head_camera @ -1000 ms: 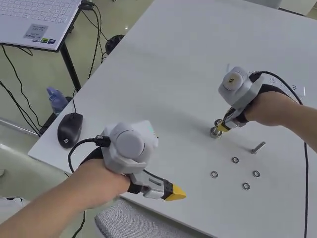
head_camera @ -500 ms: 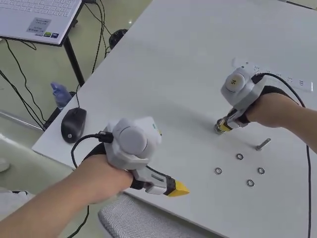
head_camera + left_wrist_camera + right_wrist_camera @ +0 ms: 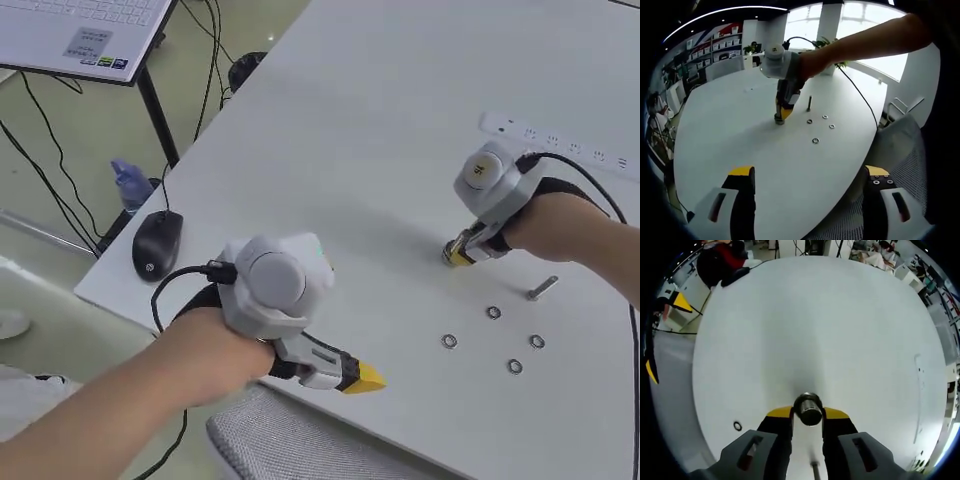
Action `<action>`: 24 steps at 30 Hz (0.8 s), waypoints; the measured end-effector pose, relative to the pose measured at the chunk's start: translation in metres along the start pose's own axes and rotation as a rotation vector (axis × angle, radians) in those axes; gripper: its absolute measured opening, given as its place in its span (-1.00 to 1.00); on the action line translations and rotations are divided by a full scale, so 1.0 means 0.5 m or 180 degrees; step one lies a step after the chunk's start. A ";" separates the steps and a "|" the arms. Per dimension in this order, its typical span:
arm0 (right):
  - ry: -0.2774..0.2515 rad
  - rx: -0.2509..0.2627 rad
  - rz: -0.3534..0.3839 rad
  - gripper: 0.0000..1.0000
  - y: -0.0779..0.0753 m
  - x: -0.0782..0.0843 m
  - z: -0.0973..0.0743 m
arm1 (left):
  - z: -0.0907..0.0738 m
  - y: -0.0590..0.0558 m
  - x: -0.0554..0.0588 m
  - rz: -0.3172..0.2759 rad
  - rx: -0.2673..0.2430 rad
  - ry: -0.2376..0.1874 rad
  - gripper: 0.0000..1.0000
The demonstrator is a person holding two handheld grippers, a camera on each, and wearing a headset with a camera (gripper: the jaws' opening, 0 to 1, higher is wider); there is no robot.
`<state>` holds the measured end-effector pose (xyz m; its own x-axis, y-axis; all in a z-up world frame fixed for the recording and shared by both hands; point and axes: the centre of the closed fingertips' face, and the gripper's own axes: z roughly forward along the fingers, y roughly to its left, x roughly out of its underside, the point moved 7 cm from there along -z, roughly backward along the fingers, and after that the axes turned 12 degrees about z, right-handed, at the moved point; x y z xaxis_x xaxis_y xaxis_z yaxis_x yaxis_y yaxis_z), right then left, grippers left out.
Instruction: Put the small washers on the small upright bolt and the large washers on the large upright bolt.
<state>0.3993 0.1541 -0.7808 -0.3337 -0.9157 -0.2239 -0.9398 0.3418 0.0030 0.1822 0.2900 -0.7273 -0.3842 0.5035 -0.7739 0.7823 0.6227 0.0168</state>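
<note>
Near the table's point(image 3: 380, 120) front edge the right gripper point(image 3: 459, 255) clamps the large bolt point(image 3: 808, 409), seemingly upright, so I'd release it gently; the left gripper point(image 3: 363, 379) hangs wide and empty.

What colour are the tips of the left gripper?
Yellow, seen best in the head view on the left gripper.

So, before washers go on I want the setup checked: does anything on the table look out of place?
The small bolt appears to lie on its side beside the four loose washers, not upright. The large bolt stands gripped by the right gripper.
</note>
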 end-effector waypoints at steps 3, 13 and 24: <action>0.0000 -0.0004 -0.0001 -0.57 -0.005 -0.001 0.004 | -0.001 0.001 0.000 -0.0006 -0.0005 -0.0001 0.77; 0.0021 0.0014 -0.0032 -0.56 0.002 0.001 0.006 | -0.003 0.002 -0.002 0.0009 0.0003 0.0011 0.75; 0.0032 -0.0010 -0.0021 -0.55 0.005 -0.001 0.007 | -0.004 -0.001 0.002 0.0013 0.0024 0.0038 0.74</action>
<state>0.3975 0.1563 -0.7841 -0.3283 -0.9200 -0.2141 -0.9422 0.3352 0.0048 0.1805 0.2913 -0.7269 -0.3869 0.5132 -0.7661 0.7874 0.6162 0.0151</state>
